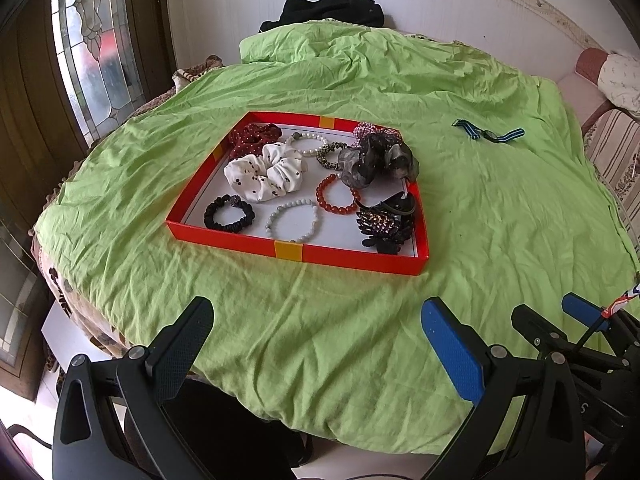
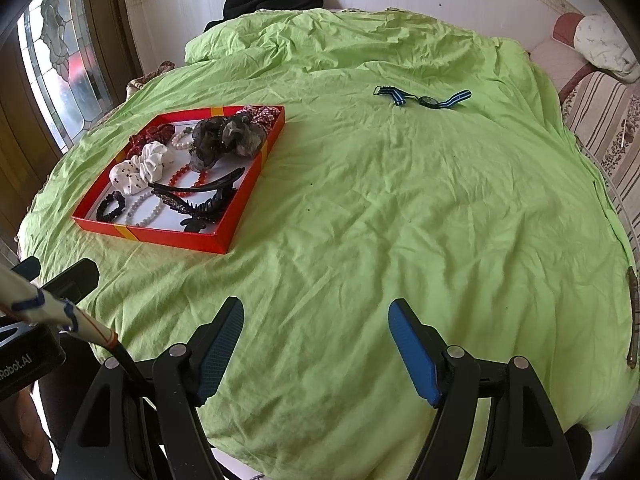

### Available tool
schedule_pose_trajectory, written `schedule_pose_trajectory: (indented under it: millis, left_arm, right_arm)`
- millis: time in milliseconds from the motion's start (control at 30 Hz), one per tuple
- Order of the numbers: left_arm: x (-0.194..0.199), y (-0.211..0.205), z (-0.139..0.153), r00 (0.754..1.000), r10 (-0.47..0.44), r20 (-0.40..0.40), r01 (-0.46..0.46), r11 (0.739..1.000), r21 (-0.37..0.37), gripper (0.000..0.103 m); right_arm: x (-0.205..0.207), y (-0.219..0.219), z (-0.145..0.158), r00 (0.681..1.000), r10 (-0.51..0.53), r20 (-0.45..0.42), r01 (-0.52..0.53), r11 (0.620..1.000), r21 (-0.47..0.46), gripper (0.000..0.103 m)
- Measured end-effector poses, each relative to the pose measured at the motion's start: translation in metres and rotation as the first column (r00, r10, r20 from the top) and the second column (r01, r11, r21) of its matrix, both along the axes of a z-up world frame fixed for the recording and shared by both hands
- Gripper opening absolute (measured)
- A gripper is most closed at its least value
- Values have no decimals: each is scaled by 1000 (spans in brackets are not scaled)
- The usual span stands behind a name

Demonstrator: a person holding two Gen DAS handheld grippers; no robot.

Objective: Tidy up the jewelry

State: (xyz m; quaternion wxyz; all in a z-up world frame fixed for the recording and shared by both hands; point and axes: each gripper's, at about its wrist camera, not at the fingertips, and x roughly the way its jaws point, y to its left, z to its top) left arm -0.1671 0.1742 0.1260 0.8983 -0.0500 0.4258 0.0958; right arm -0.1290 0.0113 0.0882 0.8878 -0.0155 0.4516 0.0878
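Jewelry fills the red tray at left on our green sheet: scrunchies, 4 bead bracelets, a hair claw. We see a striped-strap watch lying far right (well apart). Our left gripper and right gripper hover near, both spread and empty.

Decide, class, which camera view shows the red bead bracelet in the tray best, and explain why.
The left wrist view: the red bead bracelet shows as a nearly complete ring on the tray floor. In the right wrist view the bracelet is smaller and a black hair clip crosses over it.
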Motion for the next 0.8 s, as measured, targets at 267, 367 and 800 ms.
schedule_pose_trajectory:
  millis: [267,367,800]
  left_arm:
    - [-1,3,-4,1000,0,-6,0,1000,-10,103]
    - [0,4,-6,1000,0,-9,-1,1000,-20,103]
    - [1,12,-8,1000,16,-16,-16,999,-31,103]
  right_arm:
    - [0,1,-1,1000,-1,-1,1,1000,-4,80]
    - [0,2,-1,1000,-1,-1,1,1000,-3,81]
    - [-2,8,-3,1000,12,3,-12,1000,-16,81]
